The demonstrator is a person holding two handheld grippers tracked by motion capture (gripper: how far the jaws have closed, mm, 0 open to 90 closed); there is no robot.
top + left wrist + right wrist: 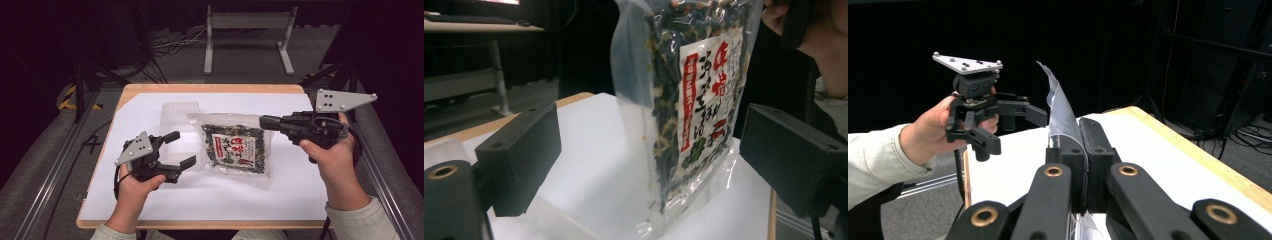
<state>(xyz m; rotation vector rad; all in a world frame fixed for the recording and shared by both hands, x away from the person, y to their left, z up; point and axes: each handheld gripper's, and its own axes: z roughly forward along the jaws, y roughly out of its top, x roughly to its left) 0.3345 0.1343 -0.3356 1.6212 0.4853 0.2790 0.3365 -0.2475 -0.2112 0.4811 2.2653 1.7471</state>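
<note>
- High view: right gripper [265, 121] clamps the seaweed packet [235, 148] by its far right corner; packet hangs over the white sheet [150, 200], long axis toward the person.
- Left gripper [182, 149] spread wide, nothing held, just left of the packet.

Seaweed bag [684, 100] upright between wide-apart tongs [649, 160], untouched.

bag top [684, 30] cropped (left gripper view), label print blurred
</note>
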